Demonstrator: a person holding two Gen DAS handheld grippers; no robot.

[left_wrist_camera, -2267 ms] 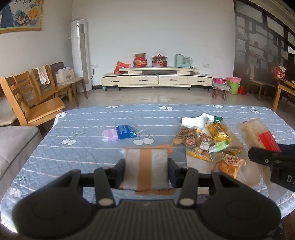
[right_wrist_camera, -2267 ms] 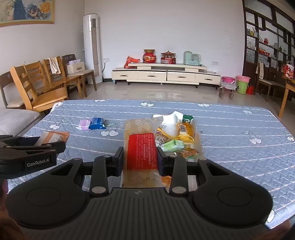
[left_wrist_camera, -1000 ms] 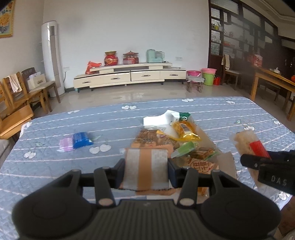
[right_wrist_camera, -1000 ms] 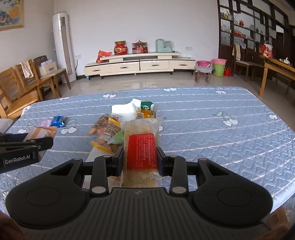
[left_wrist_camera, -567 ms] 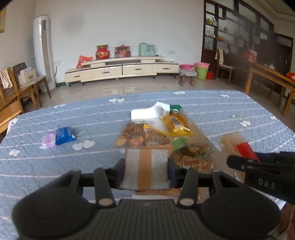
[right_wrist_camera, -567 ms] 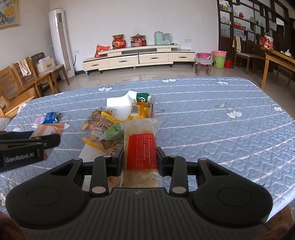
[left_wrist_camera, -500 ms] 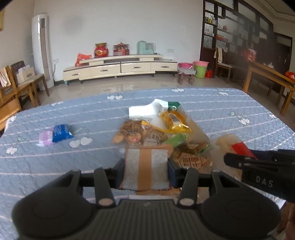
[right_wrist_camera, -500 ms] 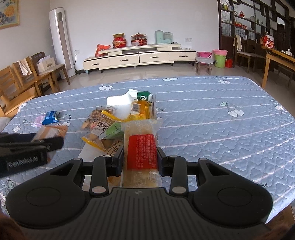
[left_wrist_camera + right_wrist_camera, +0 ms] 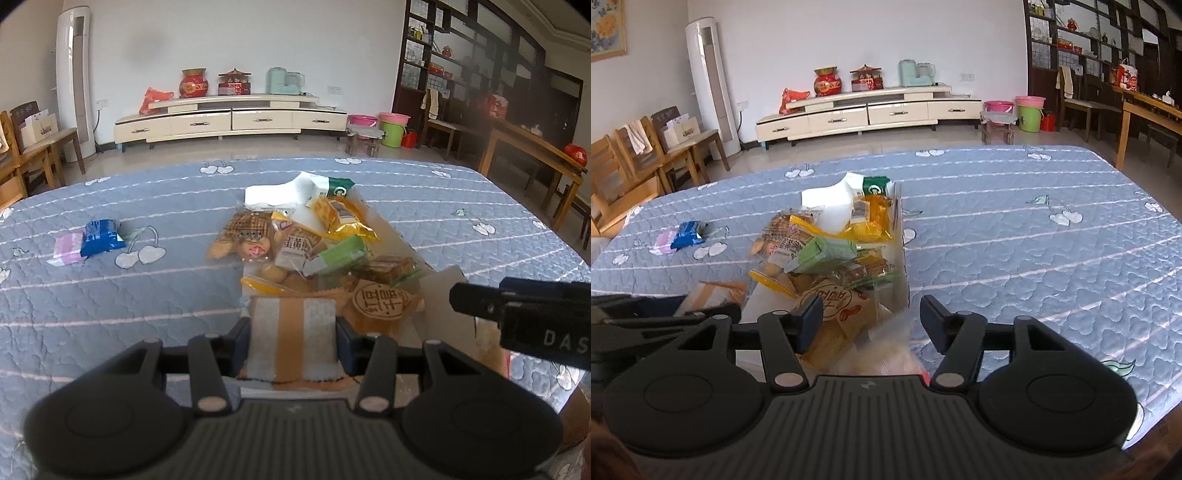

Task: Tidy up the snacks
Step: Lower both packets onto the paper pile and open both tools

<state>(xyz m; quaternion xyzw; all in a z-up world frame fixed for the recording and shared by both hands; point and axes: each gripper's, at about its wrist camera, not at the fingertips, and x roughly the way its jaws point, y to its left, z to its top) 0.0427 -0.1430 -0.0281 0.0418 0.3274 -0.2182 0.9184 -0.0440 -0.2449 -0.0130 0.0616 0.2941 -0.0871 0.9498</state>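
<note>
Snacks in crinkly plastic wrappers lie heaped in a shallow white cardboard box at mid-table, on a blue quilted tablecloth w/ cherry print. Judging by looks, packets are light, soft and slippery; contents likely crush easily, so best hold is flat across a packet's middle w/ gentle pressure.

Left gripper is clenched on a grey-and-orange striped packet, held just at the near edge of the heap.

Right gripper has its jaws opening. A clear packet w/ red label, blurred, sits low between them over the box's near end; pads no longer press it, so it looks released and dropping onto the pile. Seen from the left wrist, this gripper hangs just right of the box.

Small blue packet and pink packet lie touching each other, well apart to the left of the box, not yet gathered.
</note>
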